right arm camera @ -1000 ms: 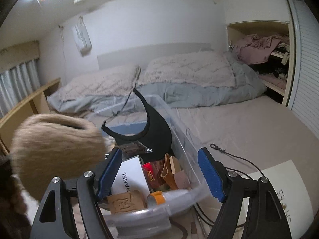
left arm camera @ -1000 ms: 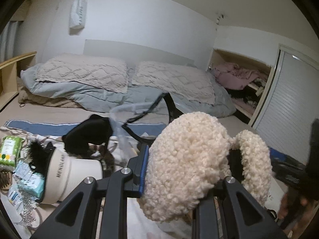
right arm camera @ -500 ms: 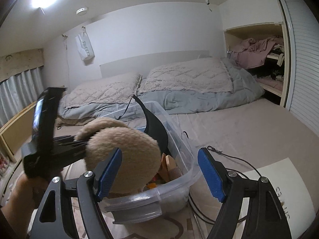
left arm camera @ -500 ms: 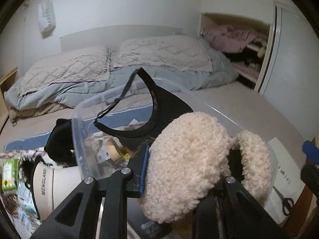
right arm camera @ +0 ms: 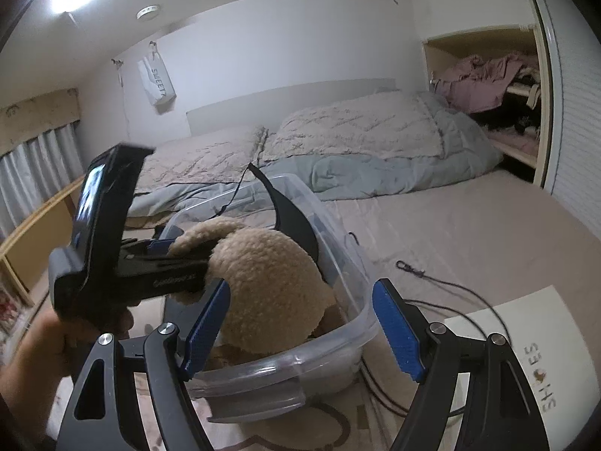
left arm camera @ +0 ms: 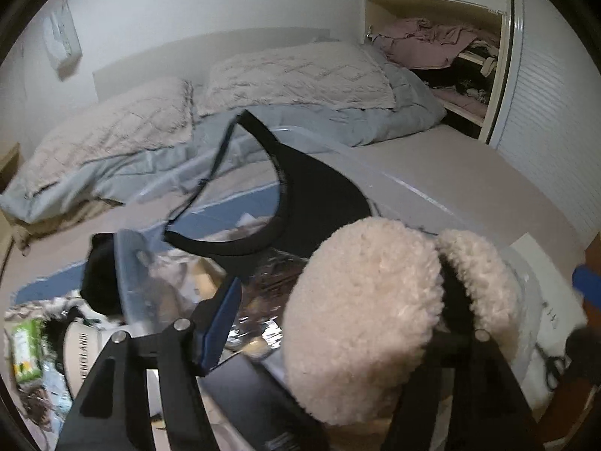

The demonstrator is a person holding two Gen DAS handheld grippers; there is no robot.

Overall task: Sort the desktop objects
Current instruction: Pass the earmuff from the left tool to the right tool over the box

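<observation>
Left gripper [right arm camera: 176,259] is over the clear bin [right arm camera: 338,338], jaws opening, with the fluffy earmuffs [right arm camera: 263,293] between them and now sitting in the bin on the other stuff; best to open fully and pull straight back so the fleece doesn't snag a pad or drag out the black visor [left arm camera: 319,203]. Left hand [right arm camera: 56,342] holds the tool tilted down into the bin from the left side. Right gripper [right arm camera: 300,334] hangs at the near rim, jaws wide, empty.

White bag [right arm camera: 157,82] hanging on the wall: "SWEETY". White sheet [right arm camera: 533,349] on the bed: "SHOES". White cap [left arm camera: 80,353] beside the bin: lettering blurred, unreadable.
</observation>
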